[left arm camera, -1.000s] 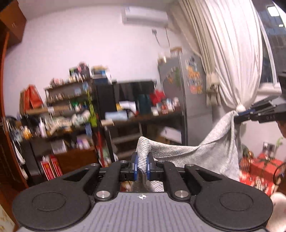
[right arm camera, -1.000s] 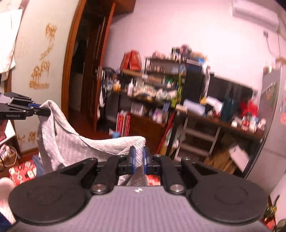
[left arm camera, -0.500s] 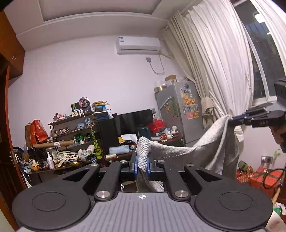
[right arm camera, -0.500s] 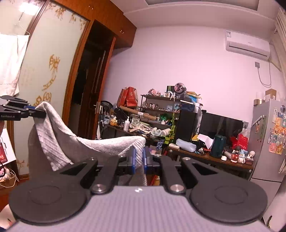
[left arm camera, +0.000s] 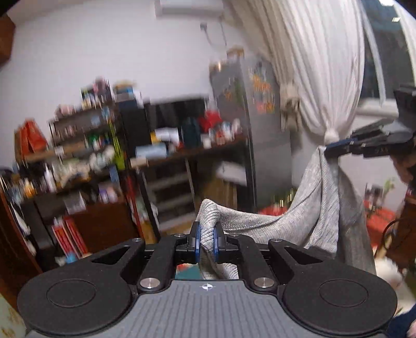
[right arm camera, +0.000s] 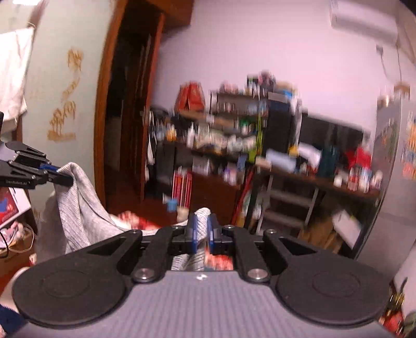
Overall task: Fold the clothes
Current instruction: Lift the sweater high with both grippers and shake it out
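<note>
Grey knit garment (left arm camera: 319, 208) is held up in the air, strung between the two tools, sagging in the middle and draping down below each grip. Left tool (left arm camera: 206, 240) is clamped narrow on one bunched corner, blue pads (left arm camera: 197, 240) pressing the fabric from both sides, the knit poking up just ahead of the fingertips. From there the cloth runs off to that tool's right and up to the right tool (left arm camera: 338, 149), which pinches another corner at its tip. In the right wrist view the right tool (right arm camera: 201, 235) is likewise closed narrow on a fold of the garment (right arm camera: 75, 208), and the left tool (right arm camera: 61, 178) shows off to its left, gripping the raised corner. Beyond both tools, blurred: cluttered shelves (left arm camera: 85, 145), a dark counter (right arm camera: 325, 182) with bottles, a fridge (left arm camera: 249, 109) with stickers, a tied white curtain (left arm camera: 325, 65), a wooden door frame (right arm camera: 109, 117), and an air conditioner (right arm camera: 364, 14) high on the wall.
</note>
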Available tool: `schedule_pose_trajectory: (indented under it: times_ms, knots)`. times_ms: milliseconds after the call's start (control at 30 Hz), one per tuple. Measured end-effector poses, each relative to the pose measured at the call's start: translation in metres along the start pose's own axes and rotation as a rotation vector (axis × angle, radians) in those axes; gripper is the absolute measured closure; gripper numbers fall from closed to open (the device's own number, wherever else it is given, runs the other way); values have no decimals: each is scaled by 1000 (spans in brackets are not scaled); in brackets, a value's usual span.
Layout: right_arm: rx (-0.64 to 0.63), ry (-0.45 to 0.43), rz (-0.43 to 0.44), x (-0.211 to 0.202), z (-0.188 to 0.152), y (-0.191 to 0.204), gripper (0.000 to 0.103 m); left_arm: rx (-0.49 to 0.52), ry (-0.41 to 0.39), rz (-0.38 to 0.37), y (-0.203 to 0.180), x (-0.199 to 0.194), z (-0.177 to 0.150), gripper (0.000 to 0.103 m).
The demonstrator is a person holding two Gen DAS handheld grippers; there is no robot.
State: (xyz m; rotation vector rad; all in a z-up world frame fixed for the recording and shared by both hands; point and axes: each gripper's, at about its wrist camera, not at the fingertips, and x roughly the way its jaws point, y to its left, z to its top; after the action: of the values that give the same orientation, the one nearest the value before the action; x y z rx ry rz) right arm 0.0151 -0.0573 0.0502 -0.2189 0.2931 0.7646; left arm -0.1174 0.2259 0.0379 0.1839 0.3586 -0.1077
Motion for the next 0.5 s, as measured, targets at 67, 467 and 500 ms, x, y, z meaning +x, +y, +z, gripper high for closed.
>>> schedule_pose_trajectory:
  times_ms: [67,467,500]
  knots:
    - [33,68,6,35,-30,-10,95,-31,72,-15,2,36,-26,94]
    - [242,361,13,251,-157,-87,97,-214,387,10,47,215,-122,94]
    - [257,378,14,269,-160,-94,97,-225,406,14,53,229,-125,94]
